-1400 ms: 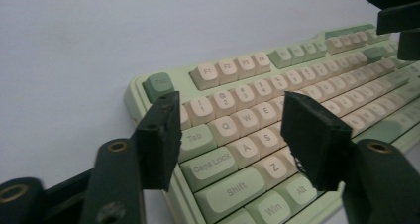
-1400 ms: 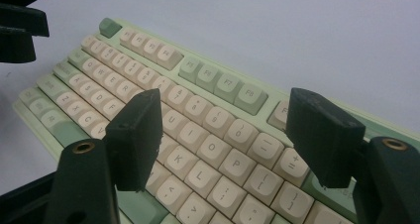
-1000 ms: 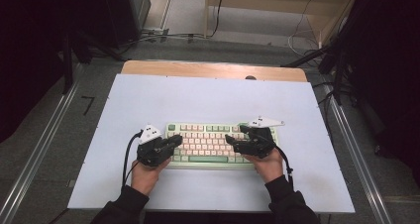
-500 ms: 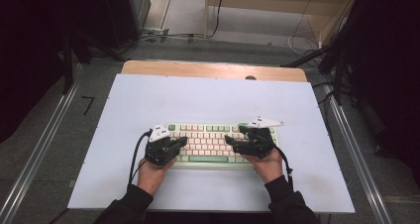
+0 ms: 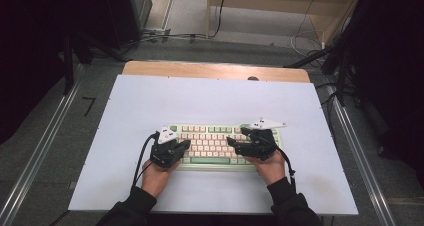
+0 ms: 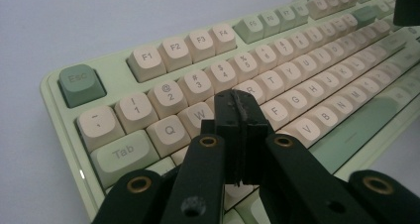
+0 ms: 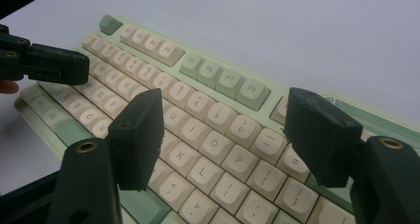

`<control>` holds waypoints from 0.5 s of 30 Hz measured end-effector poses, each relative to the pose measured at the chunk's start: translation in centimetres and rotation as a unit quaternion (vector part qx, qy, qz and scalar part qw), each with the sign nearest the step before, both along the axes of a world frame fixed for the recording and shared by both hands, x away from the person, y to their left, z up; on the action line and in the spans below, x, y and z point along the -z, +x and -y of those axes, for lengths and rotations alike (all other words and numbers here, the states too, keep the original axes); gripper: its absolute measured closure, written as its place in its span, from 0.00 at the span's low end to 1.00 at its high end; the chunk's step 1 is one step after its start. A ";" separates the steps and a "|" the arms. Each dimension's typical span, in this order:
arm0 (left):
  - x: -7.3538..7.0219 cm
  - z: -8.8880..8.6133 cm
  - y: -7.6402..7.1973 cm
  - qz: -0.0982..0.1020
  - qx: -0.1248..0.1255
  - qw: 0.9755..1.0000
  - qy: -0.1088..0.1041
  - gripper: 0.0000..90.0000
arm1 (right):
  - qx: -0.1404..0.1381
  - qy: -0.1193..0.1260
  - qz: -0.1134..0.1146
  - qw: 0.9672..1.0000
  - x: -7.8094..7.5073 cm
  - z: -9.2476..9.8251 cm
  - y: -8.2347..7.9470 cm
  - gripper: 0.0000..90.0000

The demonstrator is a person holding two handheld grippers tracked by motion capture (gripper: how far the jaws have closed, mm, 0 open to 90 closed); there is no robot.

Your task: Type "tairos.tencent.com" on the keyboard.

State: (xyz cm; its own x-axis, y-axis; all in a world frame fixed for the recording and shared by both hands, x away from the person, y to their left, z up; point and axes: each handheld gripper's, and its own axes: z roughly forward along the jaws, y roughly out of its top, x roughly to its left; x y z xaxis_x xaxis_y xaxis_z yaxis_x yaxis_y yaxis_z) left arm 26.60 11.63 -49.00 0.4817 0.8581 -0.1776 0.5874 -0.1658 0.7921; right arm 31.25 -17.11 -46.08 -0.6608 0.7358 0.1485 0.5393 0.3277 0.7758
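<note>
Rigid pale-green plastic keyboard with cream keycaps (image 5: pixel 215 145) flat on white tabletop (image 5: pixel 150 101), left gripper (image 6: pixel 236 107) pinched shut over W/E keys, right gripper (image 7: pixel 223 135) spread wide above (keycaps probably pop off, so best gripped by case edges).

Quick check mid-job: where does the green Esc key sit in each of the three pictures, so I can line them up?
High view: Esc key at the keyboard's far left corner, just beyond the left gripper.
Left gripper view: Esc key at left, above Tab.
Right gripper view: Esc key near the top left.
Shared landmark: the row of F keys beside it.
</note>
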 end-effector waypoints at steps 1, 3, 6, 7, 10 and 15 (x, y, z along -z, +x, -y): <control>0.0 0.0 0.0 0.000 0.001 1.000 0.002 1.00 | 0.000 0.000 0.000 1.000 0.0 0.0 0.0 0.34; 0.1 0.0 0.1 -0.003 0.000 1.000 0.003 1.00 | 0.000 0.000 -0.001 1.000 0.0 0.0 0.0 0.34; 0.2 0.1 0.1 -0.006 0.000 1.000 0.004 1.00 | 0.000 0.000 0.000 1.000 0.0 0.0 0.0 0.34; 0.2 0.1 0.1 -0.007 -0.001 1.000 0.006 1.00 | 0.000 0.000 0.001 1.000 0.0 0.0 0.0 0.34; 0.2 0.2 0.1 -0.008 -0.001 1.000 0.008 1.00 | 0.000 0.000 0.000 1.000 0.0 0.0 0.0 0.34; 0.4 0.4 0.2 -0.016 -0.001 1.000 0.014 1.00 | -0.001 -0.001 -0.001 1.000 0.1 0.0 0.0 0.34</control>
